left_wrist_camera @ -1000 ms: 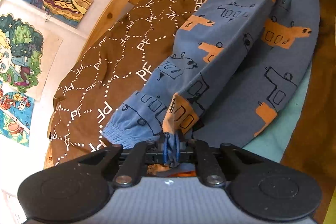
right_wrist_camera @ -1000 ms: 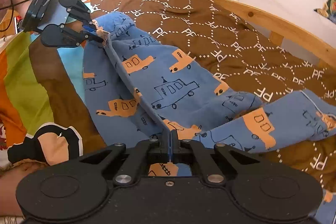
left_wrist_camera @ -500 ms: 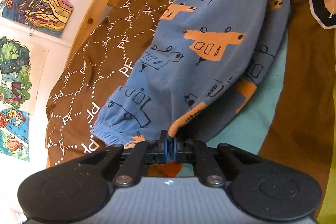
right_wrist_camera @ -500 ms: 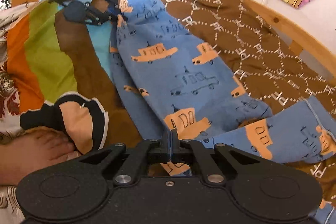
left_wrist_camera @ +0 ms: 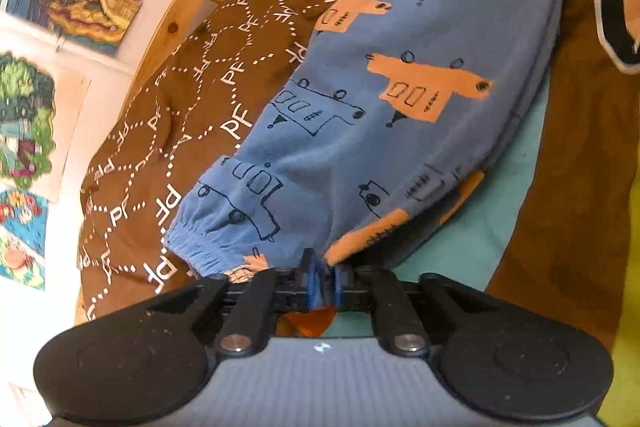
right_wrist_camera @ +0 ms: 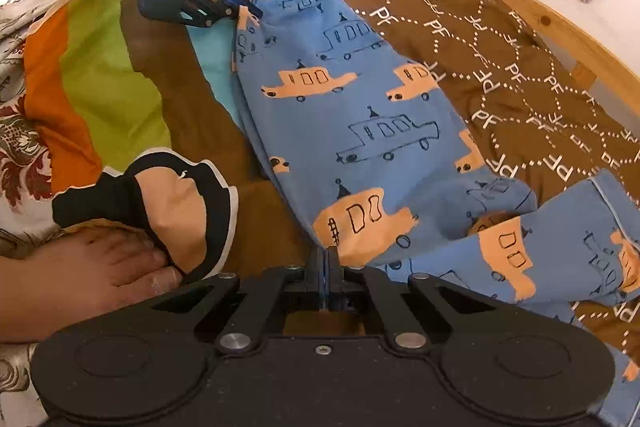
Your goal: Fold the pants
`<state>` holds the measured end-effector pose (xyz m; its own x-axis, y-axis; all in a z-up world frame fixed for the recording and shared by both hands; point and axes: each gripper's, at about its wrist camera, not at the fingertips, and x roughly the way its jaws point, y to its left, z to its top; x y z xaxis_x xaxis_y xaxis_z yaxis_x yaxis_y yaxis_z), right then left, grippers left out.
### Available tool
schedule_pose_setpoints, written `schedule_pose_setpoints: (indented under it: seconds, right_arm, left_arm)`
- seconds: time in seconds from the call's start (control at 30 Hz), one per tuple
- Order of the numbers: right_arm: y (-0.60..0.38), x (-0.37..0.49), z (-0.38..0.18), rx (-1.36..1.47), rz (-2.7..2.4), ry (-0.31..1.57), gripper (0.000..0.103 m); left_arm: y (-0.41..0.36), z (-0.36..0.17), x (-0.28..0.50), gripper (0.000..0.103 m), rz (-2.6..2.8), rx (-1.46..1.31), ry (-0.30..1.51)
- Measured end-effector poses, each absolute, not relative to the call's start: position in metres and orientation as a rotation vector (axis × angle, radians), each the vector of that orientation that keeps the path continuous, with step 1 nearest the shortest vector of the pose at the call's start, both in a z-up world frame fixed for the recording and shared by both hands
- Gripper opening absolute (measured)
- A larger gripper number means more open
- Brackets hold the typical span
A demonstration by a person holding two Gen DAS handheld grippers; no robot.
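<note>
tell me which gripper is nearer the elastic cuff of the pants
Left. The left gripper is clamped on the pants right beside the cuff. The right gripper grips the pants' far end, a full leg length from the cuff.

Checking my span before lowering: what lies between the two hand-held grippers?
Only the pants, one folded leg, held at each end by left and right hand-held grippers. Right wrist view shows it.

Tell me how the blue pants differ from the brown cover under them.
The blue pants carry orange and outlined cars; the brown cover carries white dotted hexagons with "PF". The pants are pinched by both the left gripper and right gripper; the cover lies untouched. Both are soft fabric on the bed.
</note>
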<state>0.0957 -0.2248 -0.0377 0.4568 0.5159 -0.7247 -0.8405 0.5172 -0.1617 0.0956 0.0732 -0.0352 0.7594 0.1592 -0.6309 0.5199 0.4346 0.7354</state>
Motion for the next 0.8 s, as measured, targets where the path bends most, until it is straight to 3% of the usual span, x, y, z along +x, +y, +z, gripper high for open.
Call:
schedule_pose_setpoints:
  seconds: [0.03, 0.1, 0.13, 0.17, 0.2, 0.3, 0.33, 0.4, 0.7, 0.8]
  right_arm:
    - [-0.227, 0.096, -0.037, -0.536, 0.897, 0.668, 0.013]
    - [-0.234, 0.096, -0.029, -0.485, 0.9, 0.652, 0.025]
    - [-0.24, 0.096, -0.023, -0.454, 0.89, 0.645, 0.036]
    - [-0.246, 0.097, -0.019, -0.428, 0.873, 0.642, 0.042]
    - [-0.251, 0.097, -0.015, -0.401, 0.845, 0.64, 0.056]
    - [-0.271, 0.102, -0.005, -0.309, 0.712, 0.648, 0.07]
    - [-0.278, 0.105, -0.002, -0.268, 0.658, 0.651, 0.081]
    - [-0.296, 0.111, 0.001, -0.176, 0.528, 0.661, 0.091]
    - [-0.4, 0.111, -0.003, 0.224, 0.14, 0.688, 0.099]
    - [-0.408, 0.118, -0.003, 0.253, 0.15, 0.699, 0.1]
  left_arm:
    - [0.073, -0.031, 0.095, 0.047, -0.247, 1.093, 0.708]
    - [0.074, -0.018, 0.092, 0.079, -0.257, 1.002, 0.715]
    - [0.073, -0.012, 0.091, 0.087, -0.264, 0.95, 0.722]
    - [0.071, -0.005, 0.089, 0.089, -0.268, 0.894, 0.726]
    - [0.067, 0.0, 0.088, 0.089, -0.267, 0.838, 0.729]
    - [0.049, 0.014, 0.093, 0.101, -0.292, 0.644, 0.725]
    - [0.041, 0.018, 0.097, 0.102, -0.312, 0.578, 0.717]
    - [0.02, 0.02, 0.104, 0.102, -0.366, 0.451, 0.705]
    - [-0.073, 0.01, 0.133, 0.102, -0.62, 0.26, 0.67]
    - [-0.089, 0.002, 0.136, 0.097, -0.67, 0.202, 0.709]
